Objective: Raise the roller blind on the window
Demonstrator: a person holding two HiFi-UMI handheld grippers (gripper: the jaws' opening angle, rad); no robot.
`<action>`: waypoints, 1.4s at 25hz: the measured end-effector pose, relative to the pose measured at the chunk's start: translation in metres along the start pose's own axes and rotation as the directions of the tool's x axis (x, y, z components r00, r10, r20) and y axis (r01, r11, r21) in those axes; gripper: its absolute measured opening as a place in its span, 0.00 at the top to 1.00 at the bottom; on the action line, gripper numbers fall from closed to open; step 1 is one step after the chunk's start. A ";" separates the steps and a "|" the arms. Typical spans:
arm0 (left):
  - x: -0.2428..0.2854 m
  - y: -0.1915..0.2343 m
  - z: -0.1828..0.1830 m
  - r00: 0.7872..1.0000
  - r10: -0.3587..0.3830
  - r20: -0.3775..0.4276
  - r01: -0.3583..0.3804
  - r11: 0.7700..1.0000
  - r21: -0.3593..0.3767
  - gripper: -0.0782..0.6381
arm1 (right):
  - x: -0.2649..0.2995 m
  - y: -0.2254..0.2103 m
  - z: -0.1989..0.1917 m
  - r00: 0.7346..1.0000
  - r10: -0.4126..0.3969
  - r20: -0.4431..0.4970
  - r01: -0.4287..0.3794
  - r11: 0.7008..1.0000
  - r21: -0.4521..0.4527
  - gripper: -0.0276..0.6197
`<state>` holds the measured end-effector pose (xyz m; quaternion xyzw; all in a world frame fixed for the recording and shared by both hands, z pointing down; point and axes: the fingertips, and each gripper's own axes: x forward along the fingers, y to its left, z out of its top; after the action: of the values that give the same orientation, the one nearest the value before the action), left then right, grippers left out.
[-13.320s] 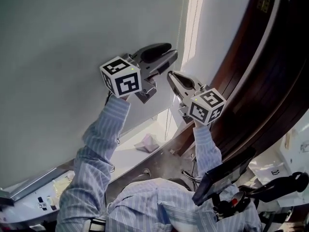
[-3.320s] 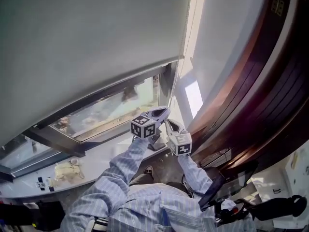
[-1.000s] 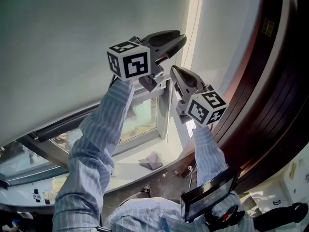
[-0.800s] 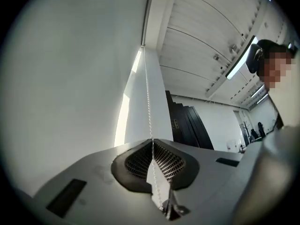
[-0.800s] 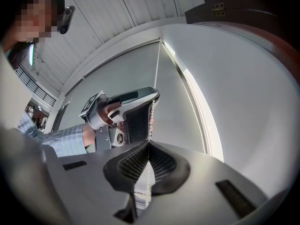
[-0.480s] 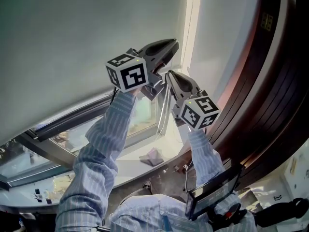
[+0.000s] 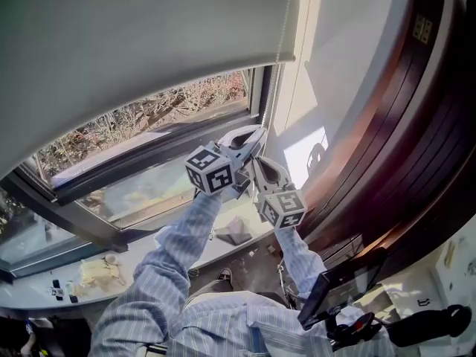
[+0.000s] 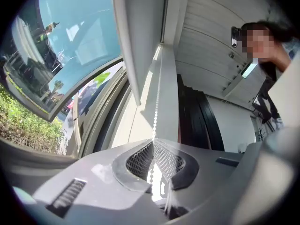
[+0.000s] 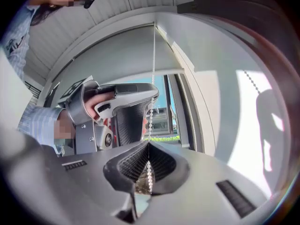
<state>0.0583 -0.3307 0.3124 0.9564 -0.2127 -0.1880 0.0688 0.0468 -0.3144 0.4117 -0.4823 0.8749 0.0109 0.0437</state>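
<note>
Head view, left gripper (image 7: 256,134) and right gripper (image 7: 257,162) each clamped on bead chain (image 9: 153,55)

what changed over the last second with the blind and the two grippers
The left hand-held gripper, open a second ago, has shut on the bead chain. It and the right hand-held gripper then came down together, pulling the chain. The roller blind rose at its bottom edge, baring more of the window. Unchanged: the right one stays shut on the chain, and the cloth lies where it was.
</note>
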 end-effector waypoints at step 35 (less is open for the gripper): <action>-0.087 0.040 -0.202 0.954 0.179 -0.240 -0.222 0.960 -0.168 0.88 | 0.021 0.009 0.177 0.968 0.234 0.093 -0.227 0.970 -0.086 0.78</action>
<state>0.0487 -0.3189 0.5357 0.9334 -0.2809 -0.0917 0.2036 0.0397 -0.3164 0.2335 -0.3774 0.9205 0.0735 0.0689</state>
